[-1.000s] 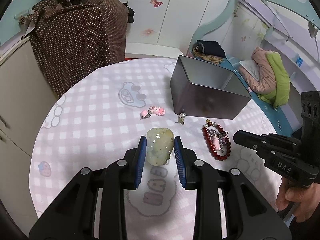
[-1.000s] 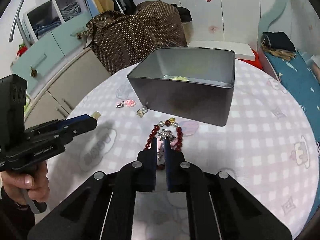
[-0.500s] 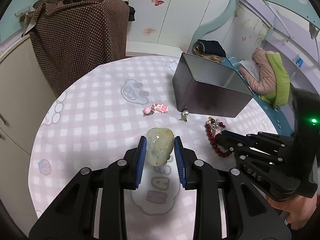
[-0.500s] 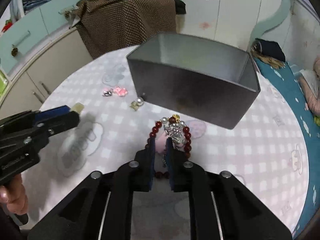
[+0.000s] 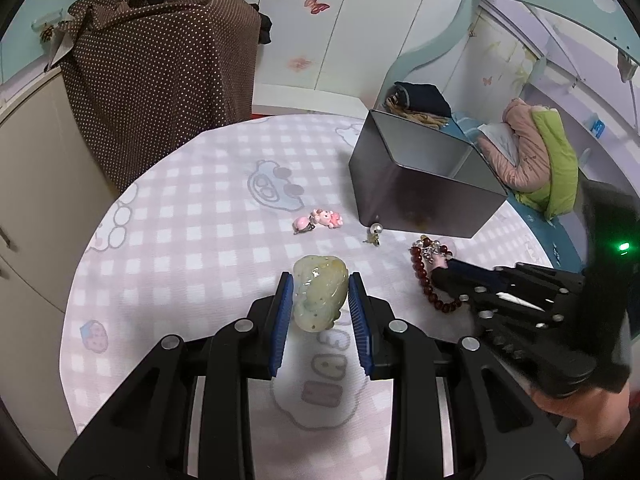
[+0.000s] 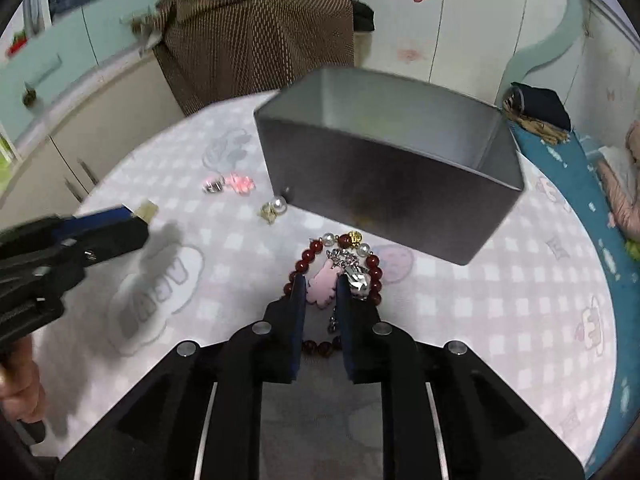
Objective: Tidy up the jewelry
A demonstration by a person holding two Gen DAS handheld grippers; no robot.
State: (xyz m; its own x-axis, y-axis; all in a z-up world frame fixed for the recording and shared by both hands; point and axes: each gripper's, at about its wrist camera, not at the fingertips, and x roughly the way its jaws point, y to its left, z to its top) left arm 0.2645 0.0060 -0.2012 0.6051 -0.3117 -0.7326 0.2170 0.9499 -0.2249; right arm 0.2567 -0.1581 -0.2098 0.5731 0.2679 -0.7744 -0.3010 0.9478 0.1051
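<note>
the left tool is clamped on a pale green, pitted carved jade stone, lifted above the pink checked cloth table. the right tool, its jaws just opened a little, straddles a flat pink charm on the glossy dark-red bead bracelet at 6 o'clock of the smooth grey metal box, not pinching it.

Soft, even indoor light fell from overhead, casting faint shadows. Fisheye bending curved the edges into dark corners. The right wrist view was motion-blurred.
</note>
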